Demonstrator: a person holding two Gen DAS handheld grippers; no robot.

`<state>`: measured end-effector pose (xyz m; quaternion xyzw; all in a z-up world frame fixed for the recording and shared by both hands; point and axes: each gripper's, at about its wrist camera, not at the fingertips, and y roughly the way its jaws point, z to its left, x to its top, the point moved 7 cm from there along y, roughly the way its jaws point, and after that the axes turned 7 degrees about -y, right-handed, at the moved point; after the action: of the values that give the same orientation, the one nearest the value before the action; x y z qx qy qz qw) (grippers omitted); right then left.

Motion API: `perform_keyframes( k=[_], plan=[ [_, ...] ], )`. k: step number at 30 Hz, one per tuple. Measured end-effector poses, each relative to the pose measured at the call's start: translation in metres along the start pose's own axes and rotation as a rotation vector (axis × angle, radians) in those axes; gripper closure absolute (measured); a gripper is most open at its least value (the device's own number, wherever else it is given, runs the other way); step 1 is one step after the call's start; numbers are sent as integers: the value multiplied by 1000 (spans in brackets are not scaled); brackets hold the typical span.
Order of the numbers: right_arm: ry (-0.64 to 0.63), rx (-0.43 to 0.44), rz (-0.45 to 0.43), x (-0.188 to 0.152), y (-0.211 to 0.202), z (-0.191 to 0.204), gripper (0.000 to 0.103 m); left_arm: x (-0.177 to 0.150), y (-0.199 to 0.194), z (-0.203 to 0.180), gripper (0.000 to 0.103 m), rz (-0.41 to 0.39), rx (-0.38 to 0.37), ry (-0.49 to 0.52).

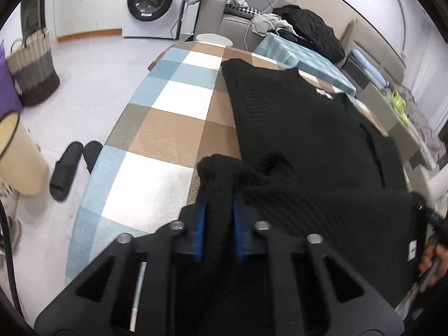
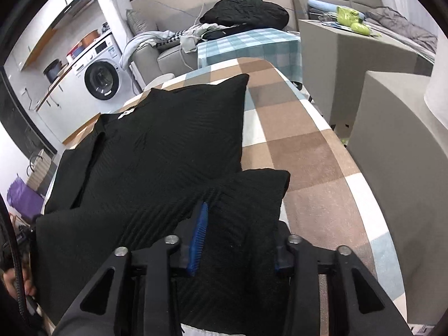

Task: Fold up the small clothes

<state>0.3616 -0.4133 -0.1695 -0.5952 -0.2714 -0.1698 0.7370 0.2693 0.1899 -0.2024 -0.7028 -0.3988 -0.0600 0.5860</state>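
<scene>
A black knit garment [image 1: 302, 128] lies spread on the checked tablecloth [image 1: 168, 128]. My left gripper [image 1: 219, 196] is shut on a bunched near corner of the garment, with cloth between the blue pads. In the right wrist view the same garment [image 2: 168, 145] lies flat, and its near hem is lifted. My right gripper [image 2: 238, 224] holds that hem: cloth fills the gap between the fingers [image 2: 199, 229], and the right pad is hidden under the fabric.
The table edge [image 1: 112, 140] curves off to the left above the floor, where black slippers [image 1: 70, 165] and a basket [image 1: 33, 70] stand. A grey sofa piled with clothes [image 2: 240, 14] and a washing machine [image 2: 100, 78] are beyond. A grey chair [image 2: 392, 168] is to the right.
</scene>
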Motion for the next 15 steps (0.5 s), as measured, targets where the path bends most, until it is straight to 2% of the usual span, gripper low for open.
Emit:
perform_keyframes(
  k=[5,15],
  plan=[
    [-3,17,11,-1,0,-2,73,-10,-10,4,93,6,-7,-1],
    [-10,54,21,-18,-13,1,75,-42,-36,11,96,21,-8,4]
  ],
)
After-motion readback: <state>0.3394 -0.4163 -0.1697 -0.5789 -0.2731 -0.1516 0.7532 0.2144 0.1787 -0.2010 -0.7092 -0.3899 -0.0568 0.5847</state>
